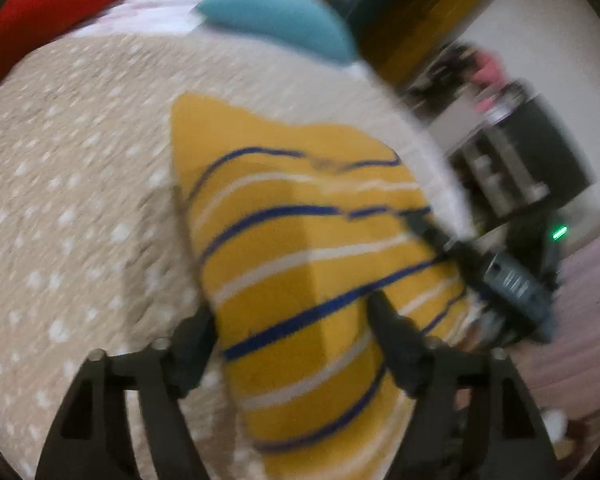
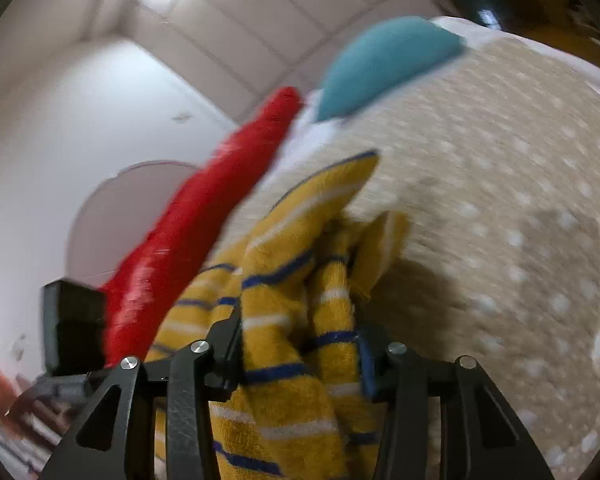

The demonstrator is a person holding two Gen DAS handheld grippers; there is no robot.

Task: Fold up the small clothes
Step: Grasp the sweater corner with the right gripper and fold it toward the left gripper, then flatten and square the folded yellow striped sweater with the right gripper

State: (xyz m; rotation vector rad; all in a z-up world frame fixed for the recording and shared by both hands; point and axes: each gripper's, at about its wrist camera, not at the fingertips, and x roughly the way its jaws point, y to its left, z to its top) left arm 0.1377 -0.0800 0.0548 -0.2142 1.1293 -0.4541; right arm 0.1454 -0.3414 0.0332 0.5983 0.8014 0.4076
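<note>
A small yellow garment with blue and white stripes lies spread on a beige dotted bedspread. My left gripper is over its near end with its jaws apart; the cloth runs between the fingers. The right gripper shows in the left wrist view at the garment's right edge. In the right wrist view the right gripper is shut on a bunched, lifted fold of the yellow garment. The frames are blurred.
A red cloth and a teal cushion lie at the far end of the bedspread, also in the right wrist view as the red cloth and the teal cushion. Dark furniture stands beyond the bed's right edge.
</note>
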